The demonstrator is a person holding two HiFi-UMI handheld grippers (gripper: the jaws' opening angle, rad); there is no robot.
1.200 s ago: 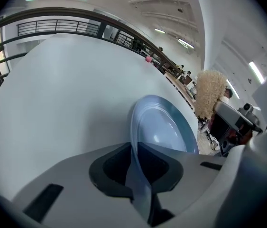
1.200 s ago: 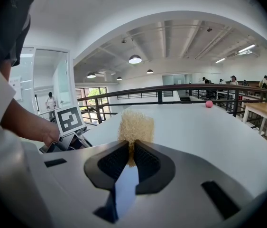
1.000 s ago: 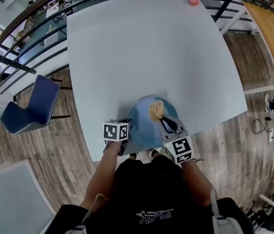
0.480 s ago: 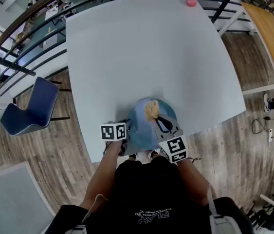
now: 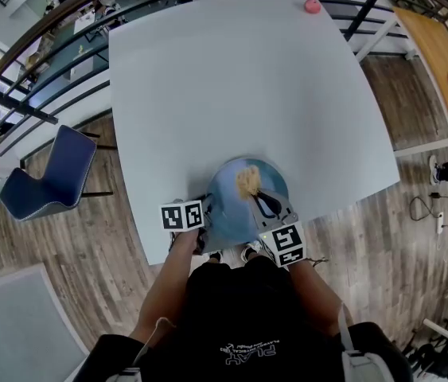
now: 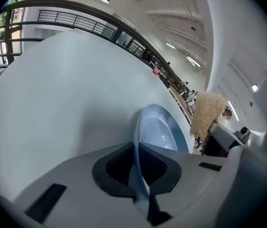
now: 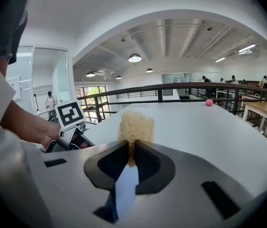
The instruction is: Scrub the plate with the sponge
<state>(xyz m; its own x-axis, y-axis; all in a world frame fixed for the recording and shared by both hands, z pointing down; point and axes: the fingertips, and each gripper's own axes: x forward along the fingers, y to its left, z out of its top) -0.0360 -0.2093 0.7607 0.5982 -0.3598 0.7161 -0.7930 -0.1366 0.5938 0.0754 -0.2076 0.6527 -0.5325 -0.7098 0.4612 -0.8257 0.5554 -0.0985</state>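
Your left gripper (image 6: 135,152) has just been closing, and its jaws now clamp the rim of the blue plate (image 6: 164,134), which runs edge-on between the pads in the left gripper view. Your right gripper (image 7: 129,148) is closed on the tan sponge (image 7: 135,126), which sticks up past the jaw tips. In the head view the plate sits at the near edge of the white table (image 5: 231,94), just in front of your body, with the left gripper on its left rim and the right gripper reaching in from the near right. The sponge rests on the plate's face, near the far side. You cannot tell whether the plate lies flat on the table or is tipped up. A small pink ball (image 5: 312,6) lies at the table's far corner, well apart from the plate.
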